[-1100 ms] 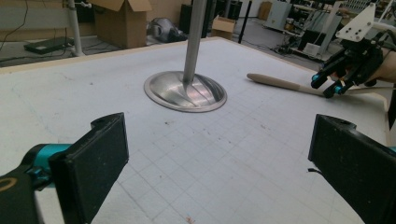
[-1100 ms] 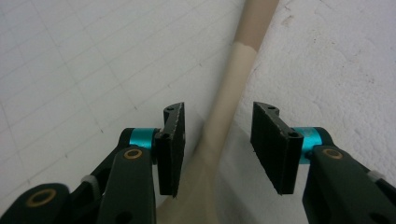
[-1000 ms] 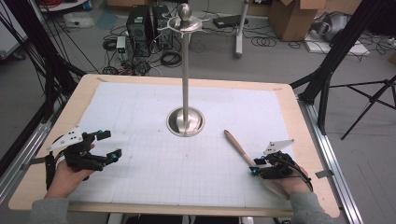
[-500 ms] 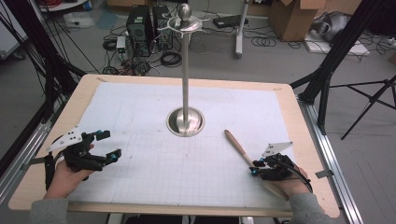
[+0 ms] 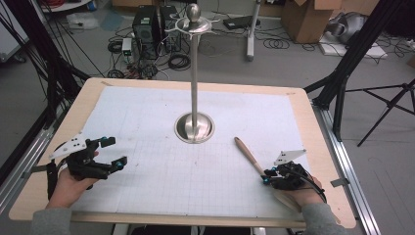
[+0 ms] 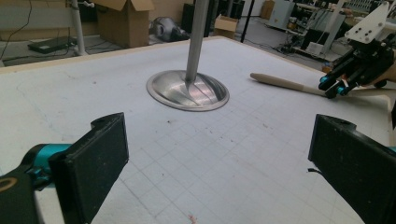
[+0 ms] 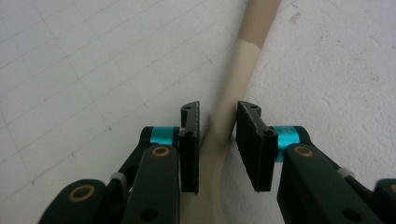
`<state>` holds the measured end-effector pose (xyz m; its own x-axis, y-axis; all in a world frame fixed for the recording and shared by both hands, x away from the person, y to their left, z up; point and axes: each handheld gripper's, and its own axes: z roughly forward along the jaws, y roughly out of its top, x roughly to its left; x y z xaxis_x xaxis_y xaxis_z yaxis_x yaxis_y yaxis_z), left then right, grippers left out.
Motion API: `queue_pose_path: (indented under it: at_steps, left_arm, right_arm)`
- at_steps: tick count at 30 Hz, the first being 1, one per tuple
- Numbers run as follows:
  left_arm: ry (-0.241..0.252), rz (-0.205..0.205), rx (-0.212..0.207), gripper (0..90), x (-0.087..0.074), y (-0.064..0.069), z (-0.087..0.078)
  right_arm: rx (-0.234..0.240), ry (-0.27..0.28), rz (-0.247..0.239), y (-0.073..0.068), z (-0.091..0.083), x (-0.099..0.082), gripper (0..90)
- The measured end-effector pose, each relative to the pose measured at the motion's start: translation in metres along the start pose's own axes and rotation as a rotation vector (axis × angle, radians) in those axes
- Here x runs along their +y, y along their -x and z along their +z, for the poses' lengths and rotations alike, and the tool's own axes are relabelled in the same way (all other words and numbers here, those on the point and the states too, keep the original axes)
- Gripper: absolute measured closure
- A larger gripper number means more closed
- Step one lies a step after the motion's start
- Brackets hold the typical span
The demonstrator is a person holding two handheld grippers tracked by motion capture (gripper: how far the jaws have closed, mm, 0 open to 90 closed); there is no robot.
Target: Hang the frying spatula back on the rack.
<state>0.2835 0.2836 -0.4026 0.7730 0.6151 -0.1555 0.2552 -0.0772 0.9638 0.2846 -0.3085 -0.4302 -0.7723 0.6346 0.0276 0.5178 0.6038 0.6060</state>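
Spoon handle (image 7: 223,116) sits between the right gripper (image 7: 218,122) pads, which have just been closing (not quite clamped), right of the metal stand (image 5: 195,128); off-centre squeeze could roll it away

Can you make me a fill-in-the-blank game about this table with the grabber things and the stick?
1. The tall metal stand rests on a base shaped like a ____.
2. The jaws of the right hand-held gripper have just been closing around the ____ spoon handle.
3. The jaws of the left hand-held gripper stand wide ____, with nothing between them.
4. The white mat is printed with a ____ of thin lines.

Missing words: circle; wooden; open; grid
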Motion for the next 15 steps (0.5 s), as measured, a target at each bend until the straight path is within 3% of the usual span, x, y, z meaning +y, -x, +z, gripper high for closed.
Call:
queue_pose_path:
  at_steps: [5, 11, 15]
  left_arm:
    - [0.004, 0.002, -0.002, 5.4, 0.0004, 0.0, 0.0006]
    - [0.001, 0.004, -0.002, 5.4, 0.0005, -0.0003, 0.001]
    - [0.001, -0.003, -0.001, 5.4, 0.0002, 0.0001, 0.0017]
  right_arm:
    - [-0.036, -0.011, 0.001, -0.0047, -0.0001, 0.0023, 72.8]
    - [0.005, 0.007, 0.022, -0.0028, -0.0019, 0.0023, 77.3]
    - [0.002, 0.0, 0.008, -0.0049, -0.0011, 0.0035, 77.4]
